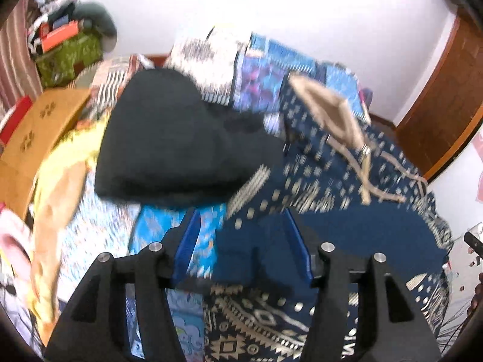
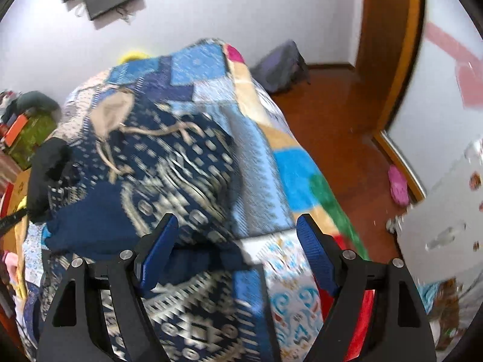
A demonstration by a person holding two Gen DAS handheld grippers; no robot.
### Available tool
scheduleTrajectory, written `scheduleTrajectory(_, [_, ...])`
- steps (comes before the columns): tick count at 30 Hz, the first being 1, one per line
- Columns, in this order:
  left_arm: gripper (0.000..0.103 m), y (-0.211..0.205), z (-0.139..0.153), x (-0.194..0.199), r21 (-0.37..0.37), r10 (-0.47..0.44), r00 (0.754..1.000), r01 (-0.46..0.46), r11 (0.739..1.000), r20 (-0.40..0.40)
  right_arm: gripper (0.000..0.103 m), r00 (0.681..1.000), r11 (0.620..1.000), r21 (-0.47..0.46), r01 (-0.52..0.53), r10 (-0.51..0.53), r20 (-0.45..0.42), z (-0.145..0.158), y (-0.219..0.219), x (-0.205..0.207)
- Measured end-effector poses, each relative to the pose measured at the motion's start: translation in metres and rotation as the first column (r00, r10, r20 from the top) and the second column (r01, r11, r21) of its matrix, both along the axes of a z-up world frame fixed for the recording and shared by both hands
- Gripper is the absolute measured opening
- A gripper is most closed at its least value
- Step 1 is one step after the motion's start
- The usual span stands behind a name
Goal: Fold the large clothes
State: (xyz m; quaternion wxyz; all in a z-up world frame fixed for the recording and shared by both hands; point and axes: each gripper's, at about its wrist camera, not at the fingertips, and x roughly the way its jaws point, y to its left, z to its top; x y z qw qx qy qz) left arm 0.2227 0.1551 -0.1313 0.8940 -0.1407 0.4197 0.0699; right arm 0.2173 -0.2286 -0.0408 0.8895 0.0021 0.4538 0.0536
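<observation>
Garments lying on a patchwork bedspread (image 2: 208, 69): one navy patterned hoodie (image 1: 347, 199), one black fleece piece (image 1: 169, 144).
Both the left gripper (image 1: 241, 235) and right gripper (image 2: 237, 238) are hovering with jaws spread wide, gripping nothing, over the hoodie's soft knit with tan drawcords (image 1: 389, 166).

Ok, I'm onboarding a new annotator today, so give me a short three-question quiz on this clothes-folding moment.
1. True or false: both the left gripper and the right gripper are open.
2. What lies left of the navy patterned garment in the left wrist view: A) black garment B) a white towel C) a red jacket?
3. Fill in: the garment's drawstrings are ____ coloured.

Key: 1 true; 2 A; 3 beige.
</observation>
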Motion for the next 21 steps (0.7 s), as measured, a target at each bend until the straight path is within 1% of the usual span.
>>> scheduleTrajectory(2, [0.057, -0.005, 0.017, 0.012, 0.034, -0.020, 0.999, 0.019, 0.999, 0.039, 0.078, 0.999, 1.000, 0.005, -0.030, 0.030, 0.023, 0.008, 0.010, 0.007])
scheduleTrajectory(4, [0.058, -0.007, 0.030, 0.023, 0.053, -0.037, 0.997, 0.034, 0.998, 0.068, 0.078, 0.997, 0.998, 0.016, -0.063, 0.063, 0.049, 0.018, 0.023, 0.018])
scheduleTrajectory(6, [0.059, -0.010, 0.041, 0.036, 0.055, -0.053, 0.994, 0.049, 0.997, 0.091, 0.078, 0.993, 0.995, 0.027, -0.091, 0.089, 0.074, 0.027, 0.034, 0.027])
scheduleTrajectory(10, [0.059, -0.016, 0.051, 0.071, 0.058, -0.088, 0.991, 0.082, 0.995, 0.105, 0.078, 0.985, 0.989, 0.036, -0.144, 0.140, 0.105, 0.039, 0.058, 0.050])
scheduleTrajectory(13, [0.059, -0.021, 0.055, 0.103, 0.074, -0.111, 0.989, 0.104, 0.992, 0.100, 0.078, 0.977, 0.983, 0.038, -0.181, 0.175, 0.121, 0.046, 0.078, 0.071])
scheduleTrajectory(16, [0.059, -0.023, 0.054, 0.134, 0.074, -0.125, 0.988, 0.119, 0.990, 0.090, 0.078, 0.971, 0.975, 0.060, -0.213, 0.204, 0.127, 0.051, 0.096, 0.098])
scheduleTrajectory(19, [0.059, -0.023, 0.049, 0.166, 0.061, -0.137, 0.988, 0.132, 0.989, 0.078, 0.078, 0.969, 0.970, 0.081, -0.228, 0.219, 0.111, 0.048, 0.113, 0.129])
scheduleTrajectory(21, [0.059, -0.021, 0.043, 0.188, 0.046, -0.132, 0.989, 0.129, 0.991, 0.064, 0.078, 0.970, 0.969, 0.087, -0.232, 0.224, 0.091, 0.040, 0.126, 0.152])
